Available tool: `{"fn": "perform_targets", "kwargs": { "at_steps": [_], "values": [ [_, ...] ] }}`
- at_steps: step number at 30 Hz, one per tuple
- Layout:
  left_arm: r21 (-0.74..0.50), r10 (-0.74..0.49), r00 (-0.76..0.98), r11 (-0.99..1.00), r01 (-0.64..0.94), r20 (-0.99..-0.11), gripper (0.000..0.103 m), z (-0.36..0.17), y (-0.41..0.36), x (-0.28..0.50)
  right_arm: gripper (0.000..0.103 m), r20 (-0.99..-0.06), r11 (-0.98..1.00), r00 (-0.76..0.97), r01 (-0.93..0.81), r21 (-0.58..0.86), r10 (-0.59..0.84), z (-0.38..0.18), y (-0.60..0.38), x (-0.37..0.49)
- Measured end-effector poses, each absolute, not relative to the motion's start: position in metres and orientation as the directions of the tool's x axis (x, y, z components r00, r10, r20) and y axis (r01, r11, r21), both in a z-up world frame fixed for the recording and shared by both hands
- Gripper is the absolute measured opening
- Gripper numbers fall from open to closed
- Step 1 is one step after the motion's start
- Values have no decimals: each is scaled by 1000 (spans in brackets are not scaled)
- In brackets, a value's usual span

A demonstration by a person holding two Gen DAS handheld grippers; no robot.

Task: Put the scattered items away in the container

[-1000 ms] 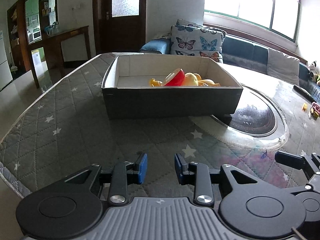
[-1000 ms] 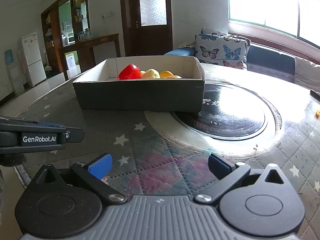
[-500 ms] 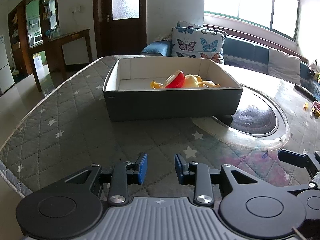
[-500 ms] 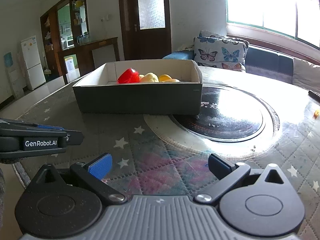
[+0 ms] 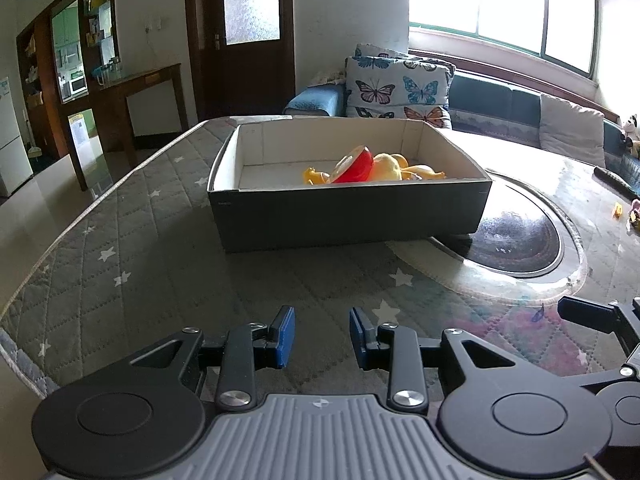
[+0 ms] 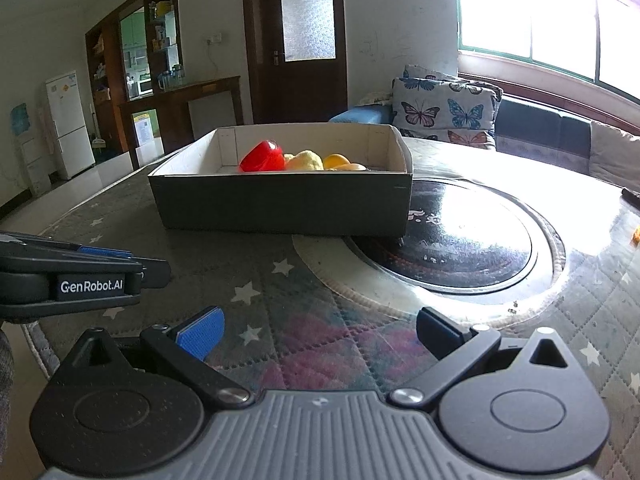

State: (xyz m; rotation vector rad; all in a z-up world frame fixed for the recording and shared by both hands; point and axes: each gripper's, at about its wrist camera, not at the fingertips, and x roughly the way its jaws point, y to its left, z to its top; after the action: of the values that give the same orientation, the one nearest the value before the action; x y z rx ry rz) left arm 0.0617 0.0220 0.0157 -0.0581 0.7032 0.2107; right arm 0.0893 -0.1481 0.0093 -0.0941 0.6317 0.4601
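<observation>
- On the quilted table cover point(image 5: 132, 240), the container point(image 5: 348, 216), a shallow dark box with a pale lining, sits partly over the rim of the round glass inset point(image 6: 460, 240).
- Inside the container lie the visible task items: a red piece point(image 5: 354, 168) and several yellow and orange toy pieces point(image 5: 390, 168), bunched toward the box's right half. The right wrist view shows the same group point(image 6: 304, 160) above the near wall.
- A few small coloured bits point(image 5: 618, 210) lie far off at the table's right edge; they are too small to identify.
- Left gripper point(image 5: 322, 338): jaws parted by a narrow gap, nothing between the blue pads.
- Right gripper point(image 6: 316, 330): jaws spread wide, nothing held.
- Handling, judged by appearance: the pieces look like hollow moulded plastic, hence light, stiff and smooth. Rounded surfaces may slip; take hold across the widest part, pads on opposite flanks, with moderate pressure.
- Status: both grippers stand well short of the box with no loose item near them, so the visible pieces already lie as the task requires.
</observation>
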Motion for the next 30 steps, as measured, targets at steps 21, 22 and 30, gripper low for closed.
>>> {"fn": "perform_targets", "kwargs": {
  "at_steps": [21, 22, 30],
  "values": [
    [33, 183, 742, 977, -211, -645, 33, 20, 24, 74, 103, -590, 894, 707, -445, 56, 389, 12, -144, 103],
    [32, 182, 742, 977, -212, -645, 33, 20, 24, 75, 103, -591, 894, 707, -445, 54, 388, 12, -144, 104],
    [31, 180, 740, 977, -210, -648, 33, 21, 25, 79, 103, -593, 891, 704, -452, 49, 390, 13, -141, 109]
  ]
}}
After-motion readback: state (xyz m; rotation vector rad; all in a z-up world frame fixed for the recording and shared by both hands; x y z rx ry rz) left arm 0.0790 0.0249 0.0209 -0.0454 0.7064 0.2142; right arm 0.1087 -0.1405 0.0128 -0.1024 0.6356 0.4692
